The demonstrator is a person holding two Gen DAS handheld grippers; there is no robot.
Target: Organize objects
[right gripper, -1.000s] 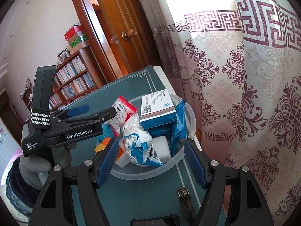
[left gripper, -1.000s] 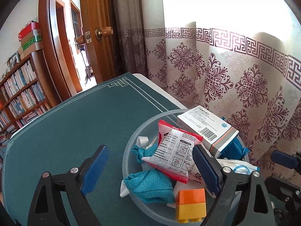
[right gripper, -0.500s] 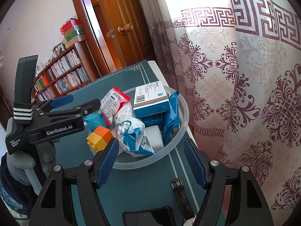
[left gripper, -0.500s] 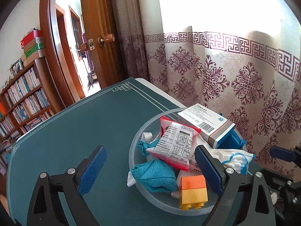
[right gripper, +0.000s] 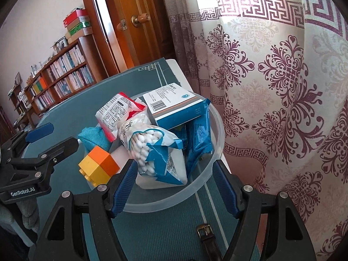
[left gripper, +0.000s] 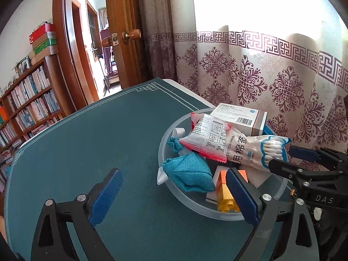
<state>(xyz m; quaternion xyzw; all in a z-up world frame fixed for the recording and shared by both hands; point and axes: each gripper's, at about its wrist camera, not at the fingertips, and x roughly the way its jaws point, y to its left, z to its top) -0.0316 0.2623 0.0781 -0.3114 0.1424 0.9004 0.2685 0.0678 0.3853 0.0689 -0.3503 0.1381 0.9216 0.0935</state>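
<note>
Left wrist view: the left claw is wide open and grips nothing; its blue pads hover low over a desk covered by a dark green mat. One pad sits over bare mat, the other just in front of the near rim of a translucent plastic bowl. The bowl is heaped full: a teal cloth pouch, an orange and yellow toy block, a red-edged white packet, a bag of cotton swabs and a white and blue medicine box on top. The right claw reaches in from the right, close to the swab bag's end; whether it touches cannot be told here. A patterned curtain hangs behind the bowl.

Right wrist view: the right claw is also wide open with nothing between its pads, which straddle the bowl's near rim. The cotton swabs lie just ahead of it, apart from both pads. Blue wrapped packets lean against the bowl's wall under the box. A brown watch strap lies on the mat in front of the bowl.

Judging by this, most things are already gathered in the bowl. The strap looks like the item left to put away; anything else outside is not visible.
</note>
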